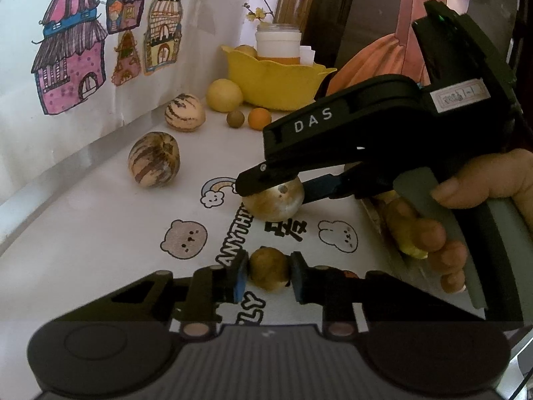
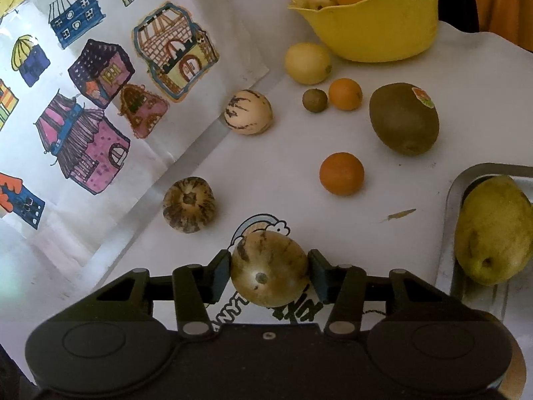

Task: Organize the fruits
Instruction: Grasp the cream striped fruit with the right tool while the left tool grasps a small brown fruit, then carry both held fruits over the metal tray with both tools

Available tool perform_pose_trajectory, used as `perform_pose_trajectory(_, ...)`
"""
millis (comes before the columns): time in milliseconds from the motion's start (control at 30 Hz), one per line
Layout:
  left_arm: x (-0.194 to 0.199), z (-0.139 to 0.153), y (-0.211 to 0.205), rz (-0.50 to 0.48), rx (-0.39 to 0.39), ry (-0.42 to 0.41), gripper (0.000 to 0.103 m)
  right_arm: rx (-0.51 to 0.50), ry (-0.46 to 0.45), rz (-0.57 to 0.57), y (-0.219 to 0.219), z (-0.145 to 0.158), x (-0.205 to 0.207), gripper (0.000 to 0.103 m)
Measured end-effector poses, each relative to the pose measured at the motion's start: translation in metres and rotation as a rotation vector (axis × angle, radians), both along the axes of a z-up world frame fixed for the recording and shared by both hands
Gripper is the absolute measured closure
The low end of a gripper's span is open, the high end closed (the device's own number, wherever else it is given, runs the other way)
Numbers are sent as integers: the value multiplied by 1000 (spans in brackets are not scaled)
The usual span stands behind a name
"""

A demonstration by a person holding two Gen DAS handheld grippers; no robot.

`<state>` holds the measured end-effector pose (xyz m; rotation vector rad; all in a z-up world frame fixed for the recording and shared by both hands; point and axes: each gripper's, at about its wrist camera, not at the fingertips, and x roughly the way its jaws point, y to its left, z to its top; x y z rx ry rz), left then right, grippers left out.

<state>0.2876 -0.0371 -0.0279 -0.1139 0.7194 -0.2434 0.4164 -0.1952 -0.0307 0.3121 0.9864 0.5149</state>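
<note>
In the left wrist view my left gripper (image 1: 269, 271) is shut on a small round brown fruit (image 1: 268, 266) just above the printed white tabletop. My right gripper (image 2: 270, 268) is shut on a pale, brown-streaked round fruit (image 2: 269, 275), with both pads against its sides. The left wrist view shows that same right gripper (image 1: 286, 188) from the side, held by a hand (image 1: 466, 200), with the streaked fruit (image 1: 273, 205) low over the table. A metal tray (image 2: 466, 176) at the right holds a yellow-green pear-like fruit (image 2: 493, 230).
A yellow bowl (image 2: 373, 30) with a jar and small fruits stands at the back. Loose on the table are a kiwi (image 2: 404, 118), two oranges (image 2: 341, 173), a lemon (image 2: 308, 63) and two more streaked fruits (image 2: 189, 205). Drawings of houses cover the left wall (image 2: 83, 100).
</note>
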Motion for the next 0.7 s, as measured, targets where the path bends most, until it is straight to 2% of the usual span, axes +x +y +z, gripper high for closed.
perform_pose_trajectory(433,-19,5,0,1,6,17,74,66,26,-29,-18,2,-15,53)
perform_pose_trajectory(700,-35,16,-5,-8,9,-2,74,130,-10,-36,-38,28,-35,53)
